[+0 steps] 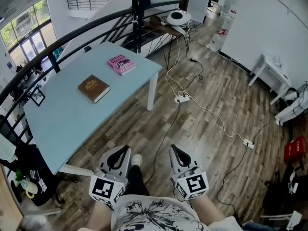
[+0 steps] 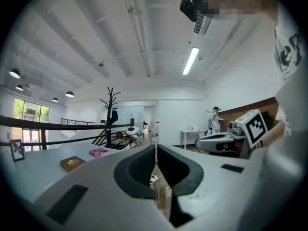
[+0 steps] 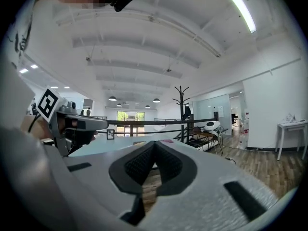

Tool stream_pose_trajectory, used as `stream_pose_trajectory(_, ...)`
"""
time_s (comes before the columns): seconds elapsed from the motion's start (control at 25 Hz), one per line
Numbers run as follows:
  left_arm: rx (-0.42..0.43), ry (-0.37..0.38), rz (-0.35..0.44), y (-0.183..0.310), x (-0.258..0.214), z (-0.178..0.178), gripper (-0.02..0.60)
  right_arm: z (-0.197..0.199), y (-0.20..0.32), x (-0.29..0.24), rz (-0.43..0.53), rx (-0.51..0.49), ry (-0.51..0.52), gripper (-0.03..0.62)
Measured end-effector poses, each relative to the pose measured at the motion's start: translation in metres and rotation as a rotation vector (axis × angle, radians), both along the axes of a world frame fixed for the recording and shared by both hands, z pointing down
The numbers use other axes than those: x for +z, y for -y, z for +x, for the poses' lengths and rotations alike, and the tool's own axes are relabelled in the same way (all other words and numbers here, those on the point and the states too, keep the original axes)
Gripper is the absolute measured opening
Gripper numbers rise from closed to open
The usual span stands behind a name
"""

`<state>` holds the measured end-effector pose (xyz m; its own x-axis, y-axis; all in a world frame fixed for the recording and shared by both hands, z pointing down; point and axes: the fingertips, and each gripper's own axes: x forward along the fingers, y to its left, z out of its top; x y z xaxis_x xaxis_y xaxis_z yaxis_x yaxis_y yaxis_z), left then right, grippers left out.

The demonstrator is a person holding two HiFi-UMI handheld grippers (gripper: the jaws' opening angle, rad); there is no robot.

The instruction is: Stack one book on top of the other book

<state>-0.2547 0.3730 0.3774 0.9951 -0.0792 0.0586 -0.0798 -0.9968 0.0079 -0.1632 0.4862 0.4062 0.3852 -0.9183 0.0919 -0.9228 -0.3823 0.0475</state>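
A brown book (image 1: 94, 88) lies flat near the middle of the light blue table (image 1: 62, 119). A pink book (image 1: 121, 64) lies flat farther back, near the table's far corner, apart from the brown one. Both show small in the left gripper view too, the brown book (image 2: 72, 163) and the pink book (image 2: 100, 152). My left gripper (image 1: 126, 148) and right gripper (image 1: 172, 148) are held close to my body over the wooden floor, well short of the table. Each is shut with nothing in it. The left gripper (image 2: 156, 148) and right gripper (image 3: 154, 144) point level.
A black railing (image 1: 72, 35) runs behind the table, with a framed picture (image 1: 37, 96) leaning on it. White cables and power strips (image 1: 182, 98) trail over the floor. A black coat stand (image 1: 137, 13) and a small desk (image 1: 166, 28) stand beyond. Bags (image 1: 33, 177) sit at the table's near left.
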Motion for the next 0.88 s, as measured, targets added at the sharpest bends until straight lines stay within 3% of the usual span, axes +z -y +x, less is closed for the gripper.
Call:
stream_pose_trajectory(0.56, 0.018, -0.015, -0.008, 0.229, -0.016, 0.173, 0.015, 0.171, 0.221, -0.015, -0.037, 0.030, -0.017, -0.008)
stream_pose_trajectory(0.88, -0.008, -0.001, -0.033, 0.316, -0.009, 0.227, 0.015, 0.226, 0.312, -0.006, -0.065, 0.005, 0.002, -0.008)
